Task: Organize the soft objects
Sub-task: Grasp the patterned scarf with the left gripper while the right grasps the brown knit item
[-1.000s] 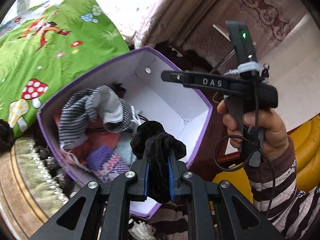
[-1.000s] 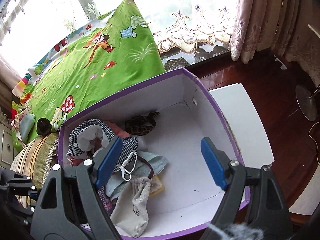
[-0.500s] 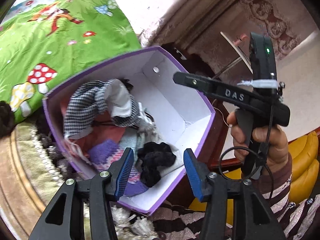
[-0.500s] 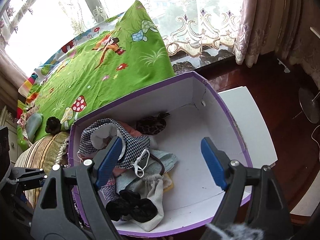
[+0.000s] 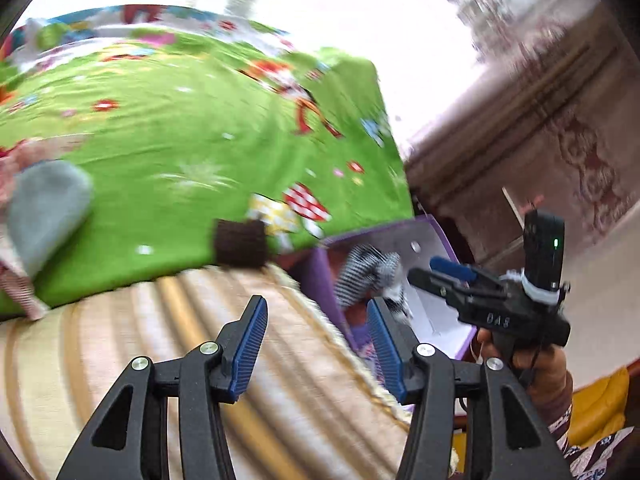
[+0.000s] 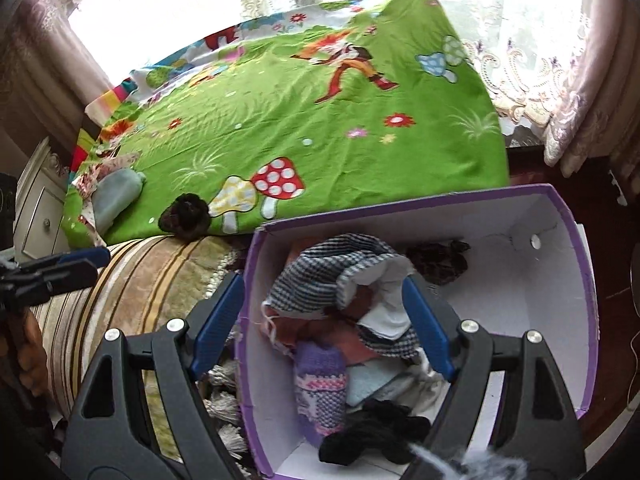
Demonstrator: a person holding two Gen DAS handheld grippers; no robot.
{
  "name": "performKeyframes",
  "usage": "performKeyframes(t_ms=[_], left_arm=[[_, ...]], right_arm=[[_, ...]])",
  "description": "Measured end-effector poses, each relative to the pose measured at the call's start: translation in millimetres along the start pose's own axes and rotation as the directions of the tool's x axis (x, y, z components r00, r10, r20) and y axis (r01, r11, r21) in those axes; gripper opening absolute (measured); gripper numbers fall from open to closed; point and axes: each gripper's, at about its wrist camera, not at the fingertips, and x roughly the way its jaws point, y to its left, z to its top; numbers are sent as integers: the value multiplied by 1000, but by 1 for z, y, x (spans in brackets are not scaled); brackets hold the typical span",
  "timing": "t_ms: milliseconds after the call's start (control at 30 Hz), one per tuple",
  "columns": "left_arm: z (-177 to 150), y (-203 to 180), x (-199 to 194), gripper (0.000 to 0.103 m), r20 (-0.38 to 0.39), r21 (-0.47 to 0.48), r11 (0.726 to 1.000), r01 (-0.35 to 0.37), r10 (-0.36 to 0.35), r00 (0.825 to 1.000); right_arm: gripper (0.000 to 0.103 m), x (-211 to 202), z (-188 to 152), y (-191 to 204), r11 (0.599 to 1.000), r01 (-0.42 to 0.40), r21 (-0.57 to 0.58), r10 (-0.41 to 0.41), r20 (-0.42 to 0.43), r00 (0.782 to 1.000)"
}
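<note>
The purple box (image 6: 560, 216) holds several soft things: a checked cloth (image 6: 332, 272), a purple knit piece (image 6: 320, 364) and a black fuzzy item (image 6: 372, 430) at its near end. My right gripper (image 6: 322, 292) hangs open above the box's left side, with nothing between its fingers. My left gripper (image 5: 316, 312) is open and empty over the striped bedspread (image 5: 120, 340), left of the box (image 5: 436, 236). A dark brown fuzzy thing (image 5: 240, 242) and a grey-blue soft item (image 5: 44, 208) lie on the green sheet (image 5: 180, 140) beyond it.
The brown fuzzy thing (image 6: 186, 216) sits at the green sheet's near edge, with the grey-blue item (image 6: 118, 192) further left. A white nightstand (image 6: 36, 204) stands at far left. Curtains (image 6: 576, 80) and dark wood floor (image 6: 612, 248) lie beyond the box.
My left gripper opened and dropped the black fuzzy item into the box, then swung left over the bedspread. The right gripper also shifted left, staying open.
</note>
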Motion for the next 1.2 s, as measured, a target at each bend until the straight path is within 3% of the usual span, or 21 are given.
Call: performKeyframes(t_ms=[200, 333, 467, 600, 800, 1000, 1067, 1200], left_arm=[[2, 64, -56, 53, 121, -130, 991, -38, 54, 991], [4, 114, -86, 53, 185, -240, 969, -57, 103, 977], [10, 162, -103, 53, 216, -373, 926, -53, 142, 966], [17, 201, -102, 53, 239, -496, 867, 51, 80, 968], [34, 231, -93, 53, 255, -588, 802, 108, 57, 965], [41, 256, -75, 64, 240, -670, 732, 124, 55, 969], [44, 259, -69, 64, 238, -672, 728, 135, 39, 970], [50, 261, -60, 62, 229, -653, 747, 123, 40, 973]], right_arm=[[83, 17, 12, 58, 994, -42, -106, 39, -26, 999], [83, 28, 15, 88, 986, -59, -154, 52, -46, 998], [83, 42, 18, 112, 979, -75, -188, 63, -64, 996], [83, 53, 24, 125, 977, -77, -198, 64, -73, 995], [83, 65, 32, 141, 977, -58, -207, 46, -66, 997], [83, 81, 35, 154, 969, -31, -246, 14, -70, 997], [83, 86, 37, 155, 969, -21, -246, 3, -71, 997], [83, 96, 42, 151, 973, 2, -232, -20, -78, 997]])
